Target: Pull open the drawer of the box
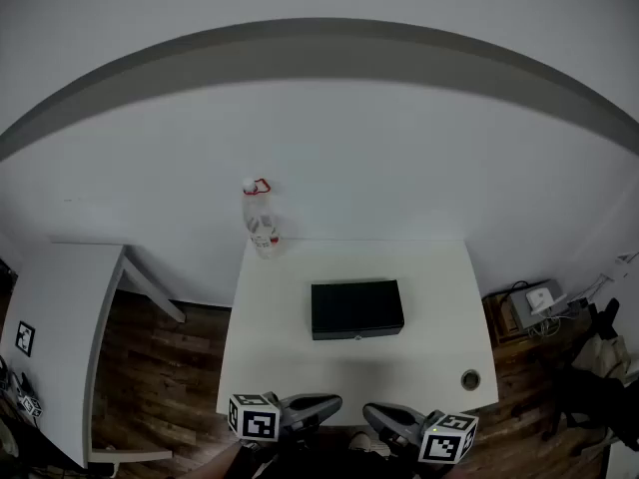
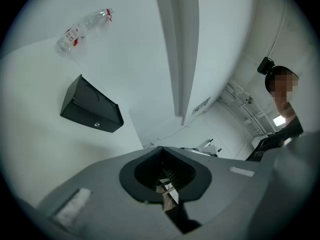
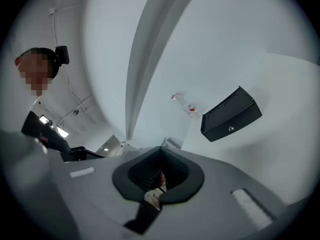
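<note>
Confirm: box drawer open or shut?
Shut. The drawer front with its knob sits flush with the black box; nothing sticks out.

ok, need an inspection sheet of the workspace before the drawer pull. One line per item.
Surface: white table, mostly bare.
Job's things: black box mid-table, drawer looks shut, small knob on the near face.
Clutter: clear bottle upright at the far left corner; small round object near the right front corner.
Grippers: left gripper and right gripper at the near edge, both shut and empty, well short of the box.
Cables: none on the table; a tangle by a grey device on the floor to the right.
Surroundings: second white table to the left, wood floor, a person off to the side.
</note>
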